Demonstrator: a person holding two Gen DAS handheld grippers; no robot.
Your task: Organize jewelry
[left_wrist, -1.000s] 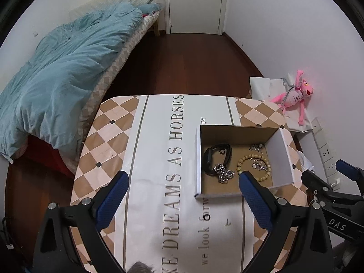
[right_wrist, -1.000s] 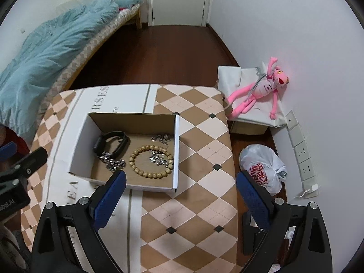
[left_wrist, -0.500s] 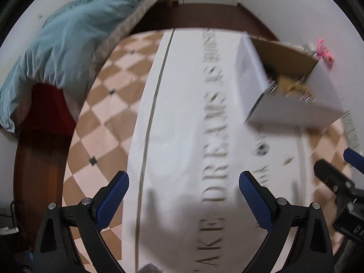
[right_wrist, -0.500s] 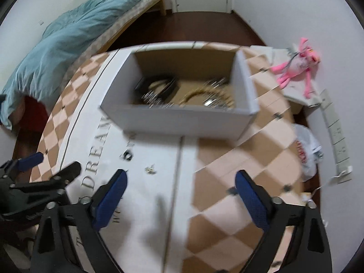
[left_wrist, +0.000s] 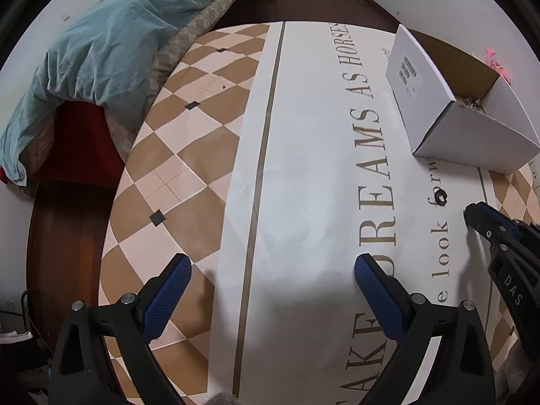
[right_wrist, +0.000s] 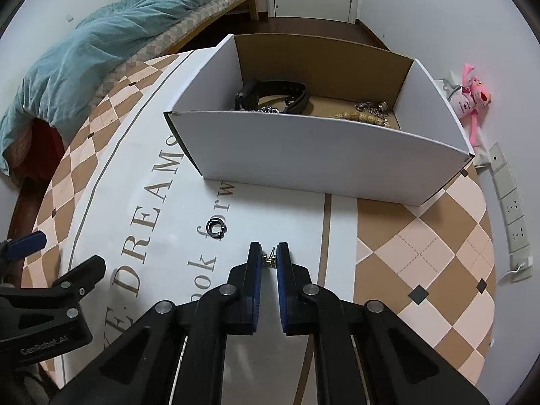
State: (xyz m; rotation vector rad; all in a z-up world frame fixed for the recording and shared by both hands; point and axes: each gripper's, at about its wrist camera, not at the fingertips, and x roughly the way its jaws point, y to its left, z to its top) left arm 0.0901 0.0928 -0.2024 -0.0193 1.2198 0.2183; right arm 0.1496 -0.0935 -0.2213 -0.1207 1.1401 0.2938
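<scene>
The table (right_wrist: 422, 236) is round-edged, covered with a checked cloth and a white lettered runner. Its right edge curves close to the wall with the sockets; its left edge faces the bed (left_wrist: 111, 33). The white cardboard box (right_wrist: 320, 165) stands toward the far right part of the table, its near wall just beyond the right gripper (right_wrist: 269, 253). Between that wall and the near edge the runner lies mostly bare, and the whole left half of the table is bare cloth.

A second ago both grippers hung high above the table with the box small below them; now both sit low and close to the cloth, the box filling the right wrist view. The right gripper's jaws, wide then, have just been closing and now stand narrow, pinching a small gold-coloured jewelry piece (right_wrist: 270, 261) at their tips, at the surface of the runner. A dark ring (right_wrist: 216, 228) lies on the runner just left of those tips, apart from them. Inside the box lie a black strap (right_wrist: 276, 92), a wooden bead bracelet (right_wrist: 361, 116) and silver chain pieces (right_wrist: 373, 106).

The left gripper (left_wrist: 270, 270) points steeply down over the runner's left stripe, jaws wide apart with nothing between them. The right gripper also tilts steeply down.
</scene>
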